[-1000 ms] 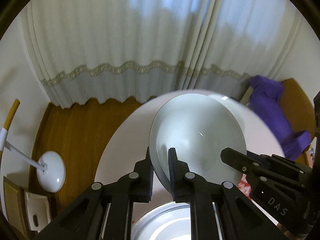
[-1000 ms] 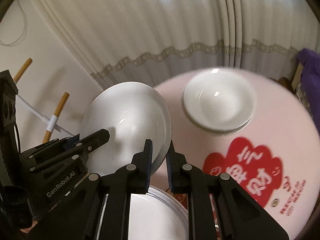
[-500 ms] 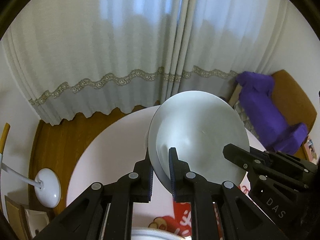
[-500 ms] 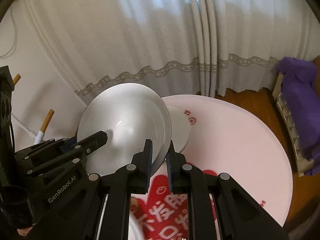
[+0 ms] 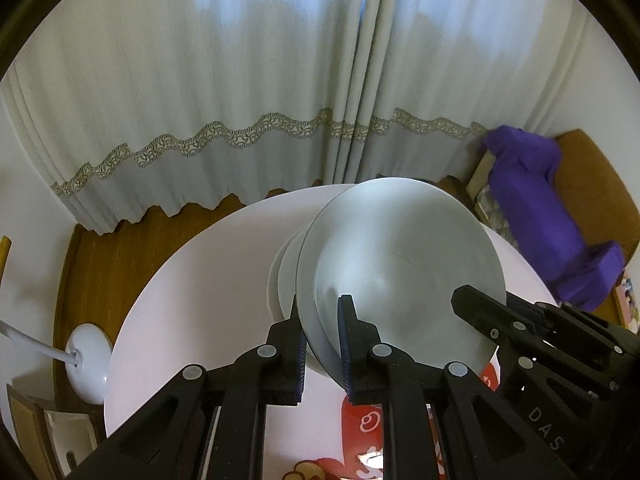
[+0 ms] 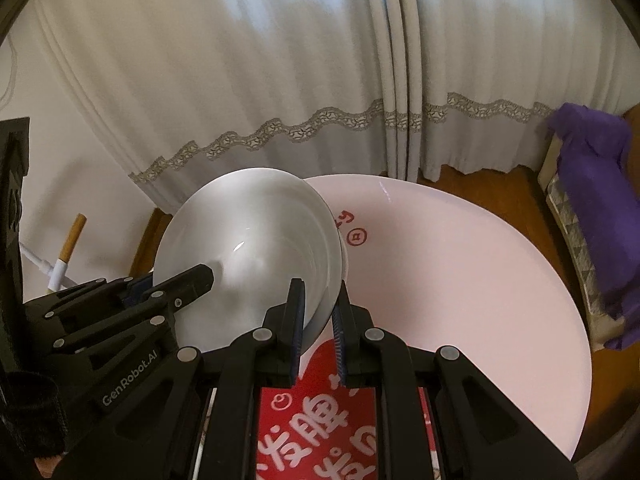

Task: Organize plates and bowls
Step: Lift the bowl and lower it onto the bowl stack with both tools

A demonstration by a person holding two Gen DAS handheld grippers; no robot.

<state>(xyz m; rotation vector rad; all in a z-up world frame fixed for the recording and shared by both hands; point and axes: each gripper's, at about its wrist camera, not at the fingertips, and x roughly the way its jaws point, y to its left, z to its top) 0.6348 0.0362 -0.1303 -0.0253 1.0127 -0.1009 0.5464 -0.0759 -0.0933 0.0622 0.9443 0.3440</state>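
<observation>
We hold the white bowl (image 5: 400,264) tilted above the round pink table (image 5: 208,280), over its far left part, each tool clamped on an opposite side of its rim: the left gripper (image 5: 322,344) pinches the near left edge and the right gripper (image 6: 318,320) the near right edge, the rim showing between each pair of blue pads. In the left wrist view our right tool reaches in from the right and ends against the bowl's inner wall. Nothing lies inside the bowl that we can see; only a glint shows on its inner wall. Directly beyond it in the left wrist view, a stack of white dishes (image 5: 284,276) peeks out on its left side, mostly hidden, so we cannot count them. To the right the tabletop runs bare and open to its curved edge, with wooden floor (image 6: 516,196) beyond. The red printed patch (image 6: 316,420) is cut off by our fingers. White curtains (image 5: 240,92) close the far side, a purple cloth (image 6: 600,208) hangs at right, and a white lamp base (image 5: 86,356) stands on the floor at left.
</observation>
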